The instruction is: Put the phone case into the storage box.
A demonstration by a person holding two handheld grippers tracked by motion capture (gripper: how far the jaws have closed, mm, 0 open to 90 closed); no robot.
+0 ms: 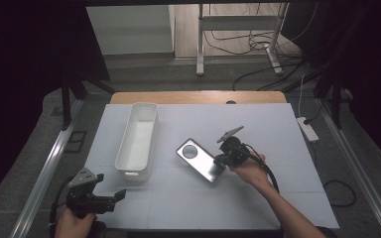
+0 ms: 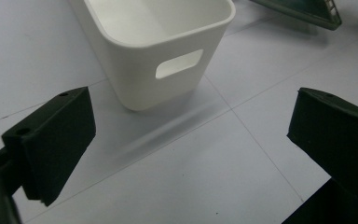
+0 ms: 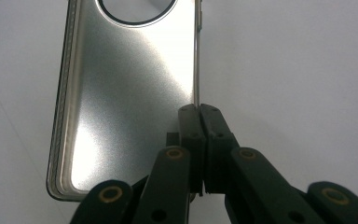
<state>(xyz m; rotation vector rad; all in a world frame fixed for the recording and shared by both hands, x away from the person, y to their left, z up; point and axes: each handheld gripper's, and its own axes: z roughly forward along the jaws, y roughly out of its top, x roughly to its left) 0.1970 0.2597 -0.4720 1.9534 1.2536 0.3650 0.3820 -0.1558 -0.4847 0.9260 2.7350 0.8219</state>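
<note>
Right gripper (image 3: 200, 109) pinched on thin side wall of silver phone case (image 1: 202, 159), mid-mat, right of white bin (image 1: 138, 139); narrow bite, case may pivot or slip out. Left gripper (image 2: 191, 154) spread, empty

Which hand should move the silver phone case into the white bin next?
Right. The right gripper is shut on the side wall of the phone case. The left gripper is open with nothing between its fingers, facing the bin's near end.

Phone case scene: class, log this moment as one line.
right gripper: shut on phone case edge | left gripper: open, idle near white bin | case on table
</note>
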